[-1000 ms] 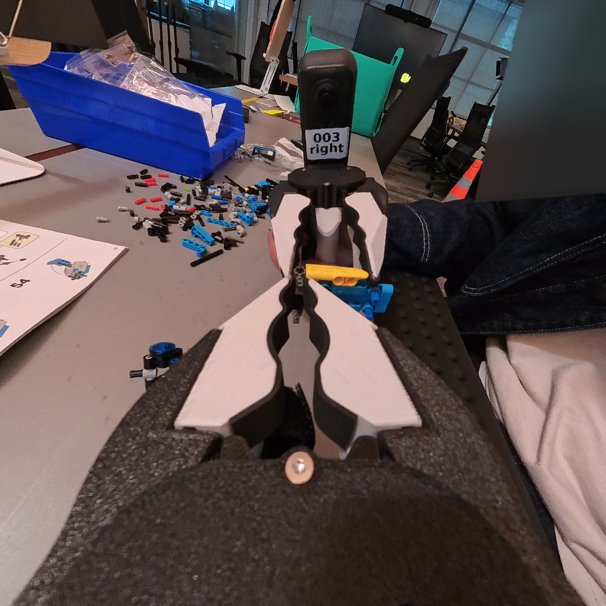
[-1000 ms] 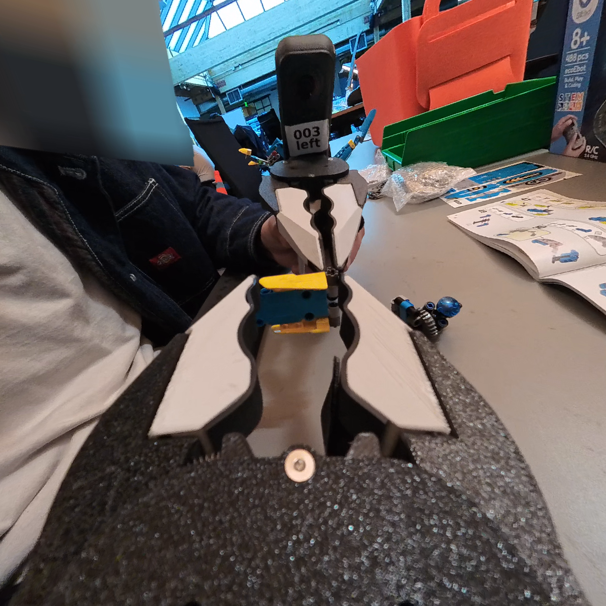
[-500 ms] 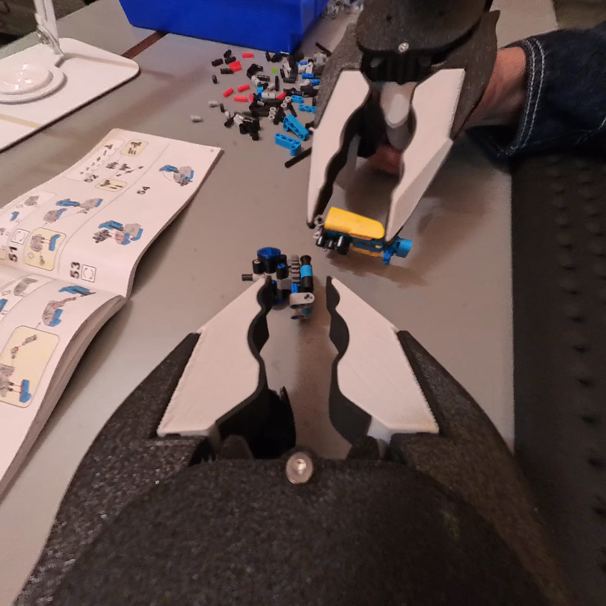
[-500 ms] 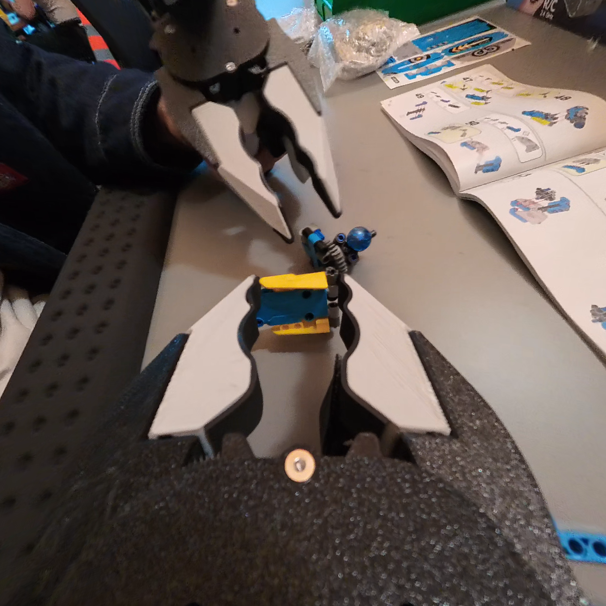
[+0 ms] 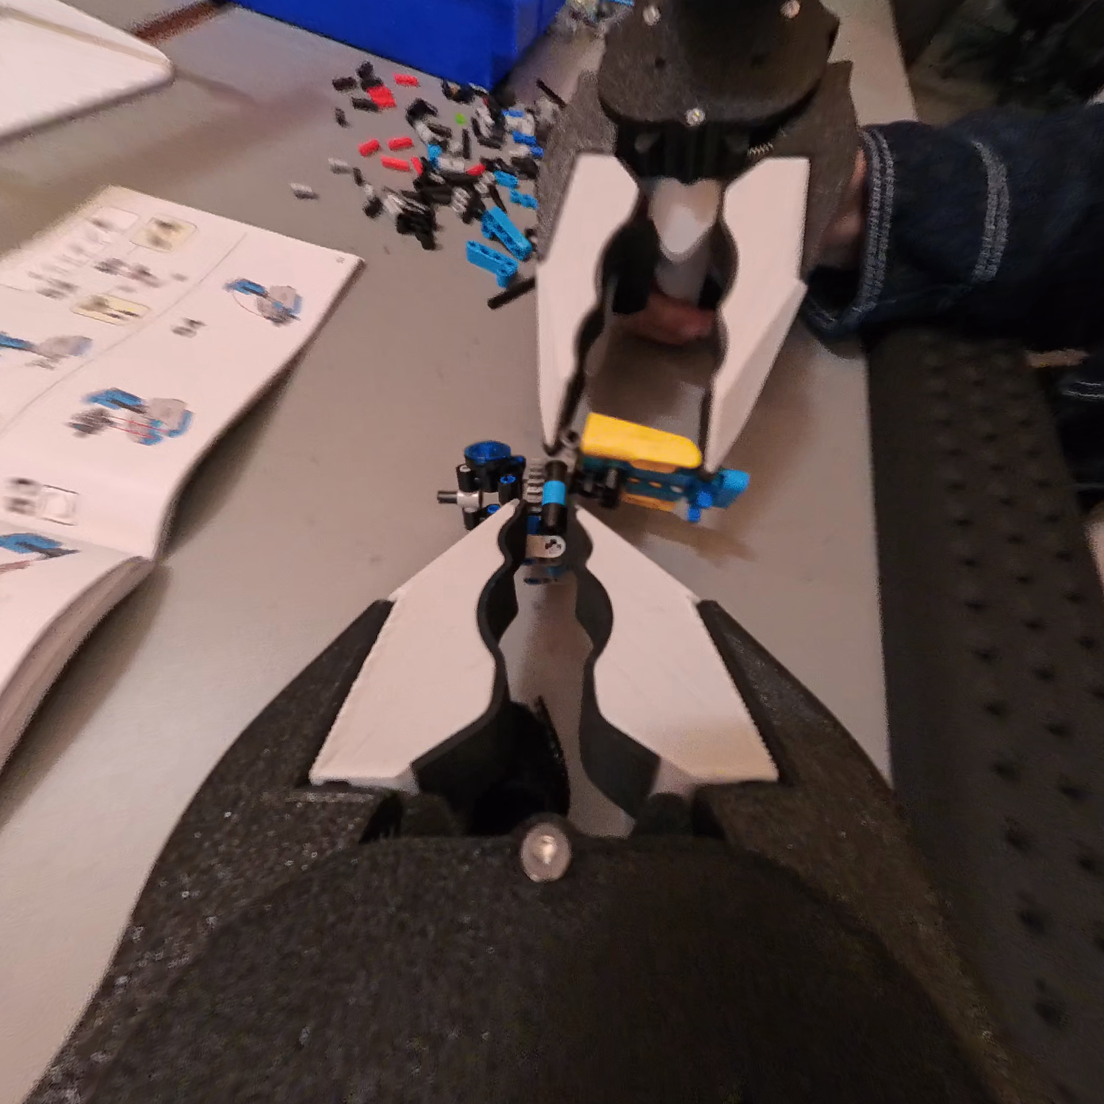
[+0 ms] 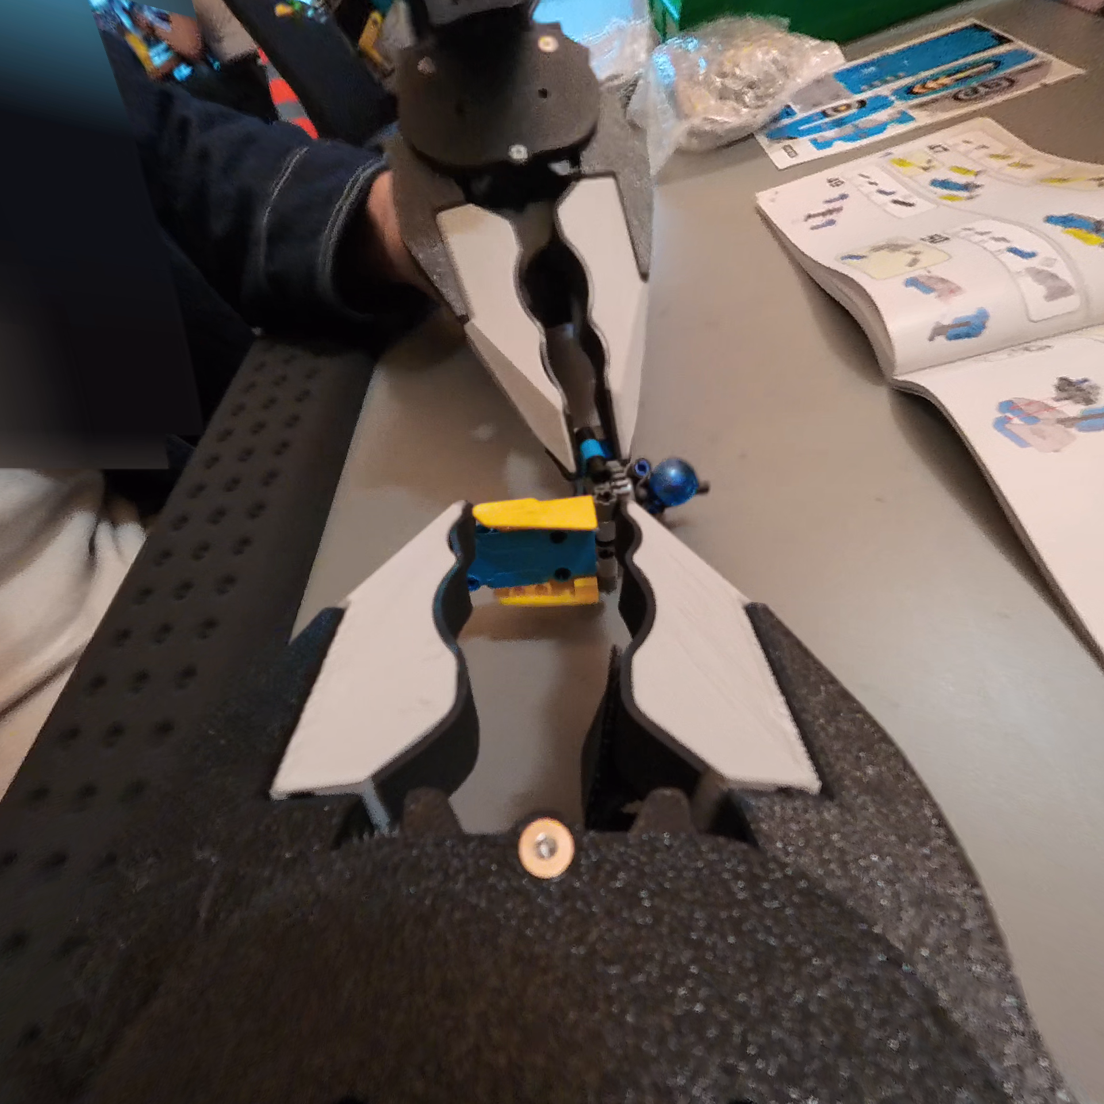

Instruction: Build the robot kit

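My left gripper (image 5: 545, 514) is shut on a small blue, black and grey brick assembly (image 5: 490, 463) with a blue dome, low over the grey table. My right gripper (image 6: 546, 514) is shut on a yellow and blue brick block (image 6: 531, 552). The two grippers face each other, tips nearly touching. The block (image 5: 639, 445) sits right beside the small assembly (image 6: 672, 481), seemingly in contact. The right gripper (image 5: 632, 457) comes in from the far side in the left wrist view. The left gripper (image 6: 597, 463) comes in from above in the right wrist view.
An open instruction booklet (image 5: 149, 358) lies on the table (image 5: 299, 627), also seen in the right wrist view (image 6: 956, 269). Loose small bricks (image 5: 442, 179) lie before a blue bin (image 5: 418, 36). A black perforated mat (image 6: 179, 537) borders the table. A plastic bag (image 6: 735, 77) and a printed sheet (image 6: 914, 83) lie farther off. My left and right fingertips are right by each other.
Both grippers dropped from mid-air to the table. My left gripper, open half a second ago, has closed on the small assembly. The right gripper has brought the block up against it.
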{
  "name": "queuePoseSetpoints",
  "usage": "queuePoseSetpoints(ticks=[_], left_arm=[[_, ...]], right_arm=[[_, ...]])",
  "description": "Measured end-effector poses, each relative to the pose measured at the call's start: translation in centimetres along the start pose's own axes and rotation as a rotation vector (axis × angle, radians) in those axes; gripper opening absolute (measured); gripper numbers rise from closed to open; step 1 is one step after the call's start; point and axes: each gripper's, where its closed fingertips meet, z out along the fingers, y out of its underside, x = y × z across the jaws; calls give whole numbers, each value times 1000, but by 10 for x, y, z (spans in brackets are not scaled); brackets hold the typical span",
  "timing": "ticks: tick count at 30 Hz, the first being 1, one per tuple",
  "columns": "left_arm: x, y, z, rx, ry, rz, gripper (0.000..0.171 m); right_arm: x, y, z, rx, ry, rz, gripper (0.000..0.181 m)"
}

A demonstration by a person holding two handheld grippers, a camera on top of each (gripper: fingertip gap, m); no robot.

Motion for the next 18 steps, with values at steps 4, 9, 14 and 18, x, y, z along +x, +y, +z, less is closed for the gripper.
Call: queuePoseSetpoints(ticks=[4,9,14,18], left_arm=[[-2,5,0,-39,11,74,12],[-4,8,-1,-53,-17,142,12],[-4,8,-1,-52,-15,135,12],[-4,8,-1,-52,-30,159,13]], right_arm=[[1,0,3,-33,-85,-4,47],[3,4,7,-65,-55,-54,47],[5,18,2,-128,-17,-89,49],[4,18,1,-129,-34,-87,49]])
